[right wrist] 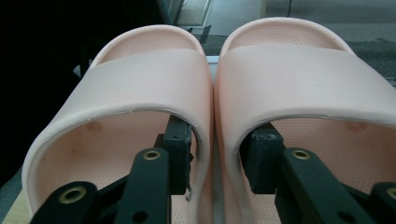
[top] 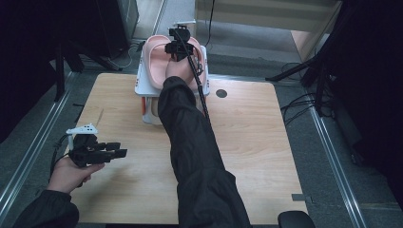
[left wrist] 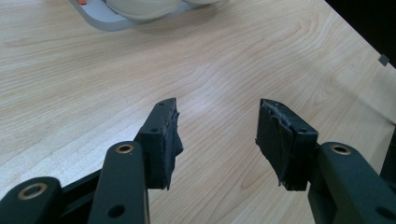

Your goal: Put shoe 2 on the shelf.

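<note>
Slippers [right wrist: 212,88], a pink pair lying side by side on the top tier of a small white rack [top: 142,85] at the far edge of the table [top: 266,142], risked being dragged off or knocked askew, since one jaw of the right gripper [right wrist: 215,161] sat inside each shoe under its strap. That claw stood about half open, straddling the two inner walls without visibly squeezing them, so its hold looked released. The left gripper [left wrist: 217,135] hovered spread and empty above bare wood.
</note>
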A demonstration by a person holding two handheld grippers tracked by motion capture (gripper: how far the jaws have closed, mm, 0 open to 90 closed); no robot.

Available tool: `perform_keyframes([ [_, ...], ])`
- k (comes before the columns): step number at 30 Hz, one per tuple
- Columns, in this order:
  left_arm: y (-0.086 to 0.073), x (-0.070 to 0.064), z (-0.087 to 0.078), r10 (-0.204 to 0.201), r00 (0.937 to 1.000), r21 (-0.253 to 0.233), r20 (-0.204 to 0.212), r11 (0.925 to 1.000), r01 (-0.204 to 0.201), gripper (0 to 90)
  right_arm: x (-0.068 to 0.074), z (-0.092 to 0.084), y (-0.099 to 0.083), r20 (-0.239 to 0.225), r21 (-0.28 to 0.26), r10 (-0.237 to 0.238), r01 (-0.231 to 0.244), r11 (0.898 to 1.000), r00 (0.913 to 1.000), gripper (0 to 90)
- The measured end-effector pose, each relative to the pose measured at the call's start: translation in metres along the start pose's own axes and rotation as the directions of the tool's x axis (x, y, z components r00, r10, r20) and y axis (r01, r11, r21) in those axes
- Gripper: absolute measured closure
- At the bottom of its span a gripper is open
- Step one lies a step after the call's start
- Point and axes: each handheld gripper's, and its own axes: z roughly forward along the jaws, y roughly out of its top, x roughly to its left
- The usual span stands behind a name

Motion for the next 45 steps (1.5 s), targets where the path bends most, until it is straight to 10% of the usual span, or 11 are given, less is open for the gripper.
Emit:
perform_keyframes([
  [24,-0.001,0.000,-0.001,-0.003,0.9999,0.009,-0.016,1.0000,0.003,47.9,-0.006,-0.022,-0.006,-0.092,0.010,-0.054,0.055,0.998,0.9943,50.2],
  [45,0.002,0.001,0.005,0.000,0.9997,0.030,-0.023,0.9996,0.001,47.4,-0.012,-0.059,-0.024,-0.232,0.025,-0.136,0.146,0.989,0.9632,51.4],
])
